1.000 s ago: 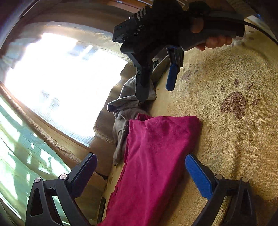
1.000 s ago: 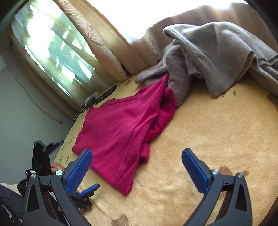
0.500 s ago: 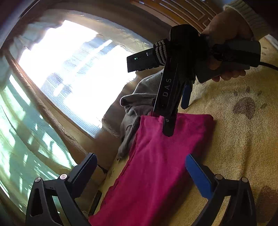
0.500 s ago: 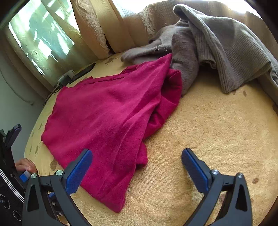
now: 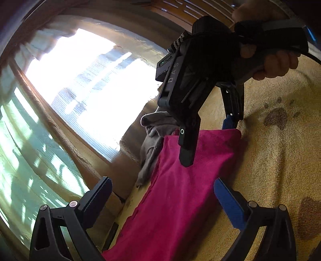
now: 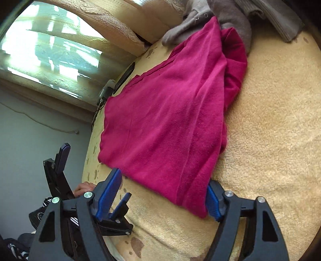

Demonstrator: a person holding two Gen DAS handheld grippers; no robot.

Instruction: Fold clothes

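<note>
Window and curtain (image 6: pixel 60 52): far left in my right-wrist view, bright, behind the bed edge.
Phone and charger (image 6: pixel 122 79): dark slab with a plug, at the bed edge just beside the red garment's far side.
Left gripper (image 6: pixel 94 178): I see it low on the left, off the garment's near corner; its jaws stand wide apart with nothing between them, and in its own view they straddle the cloth without pressing on it.
Red garment (image 6: pixel 170 120): lies flat on the yellow blanket (image 6: pixel 270 140), a long panel already doubled over, one thick folded edge along its right side.
Right gripper (image 6: pixel 162 200): I have brought it over the garment's near end; its jaws have just been closing, with the cloth's corner between them, the right pad touching the folded edge, the left pad clear, so no grip yet.
Grey knitwear (image 6: pixel 230 18): heaped at the top right, touching the red garment's far end, unfolded.
Progress: I judge the red piece partly folded, with a crosswise fold left; the grey items wait.
</note>
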